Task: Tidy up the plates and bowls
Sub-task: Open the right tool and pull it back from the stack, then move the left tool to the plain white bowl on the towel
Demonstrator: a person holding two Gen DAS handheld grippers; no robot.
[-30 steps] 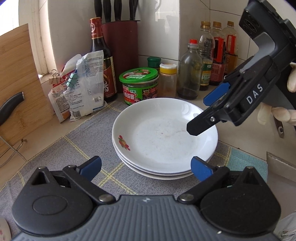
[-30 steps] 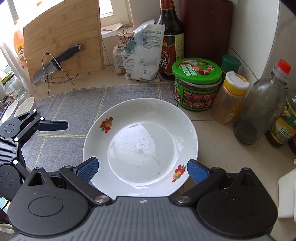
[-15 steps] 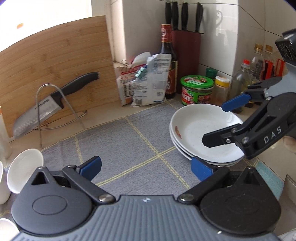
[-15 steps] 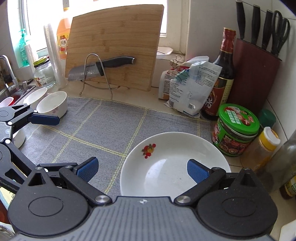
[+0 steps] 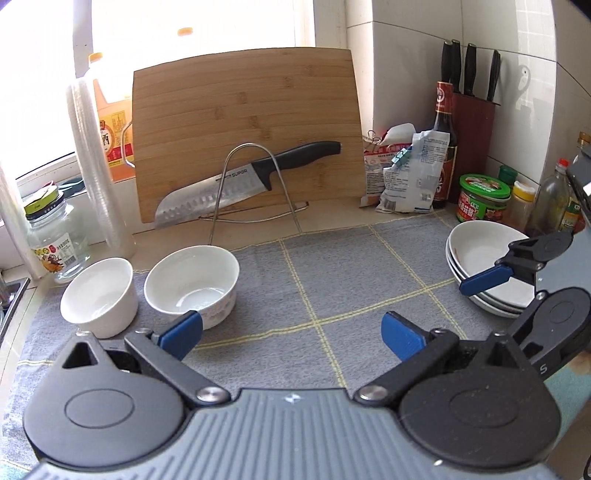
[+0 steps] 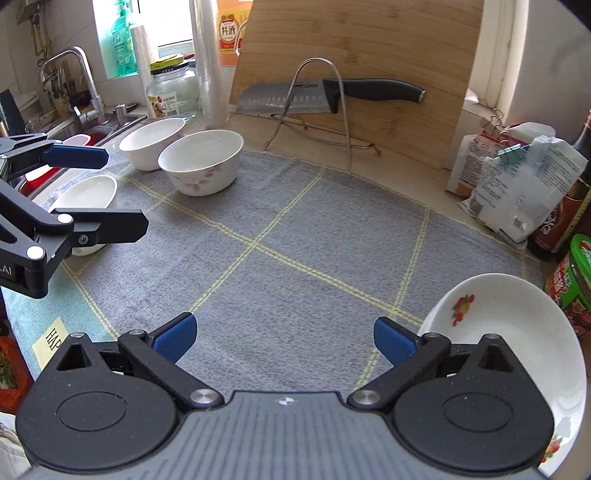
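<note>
both grippers are wide open and hold nothing. the left gripper (image 5: 291,330) hangs over the grey mat (image 5: 332,277). two white bowls (image 5: 192,284) sit on the mat at its left side. the right gripper (image 6: 282,338) is over the mat too, just beside the stack of plates (image 5: 480,258) on the right.

Bright daylight through a window (image 5: 155,33) at the back, pretty blown out. White glossy tiled wall (image 5: 417,55) on the right, forming a corner. Pale beige stone countertop (image 5: 332,216) under a grey woven mat with yellow grid lines (image 5: 332,280). Over on the far left, spotted a chrome curved faucet (image 6: 75,70) above a steel sink (image 6: 96,127).
</note>
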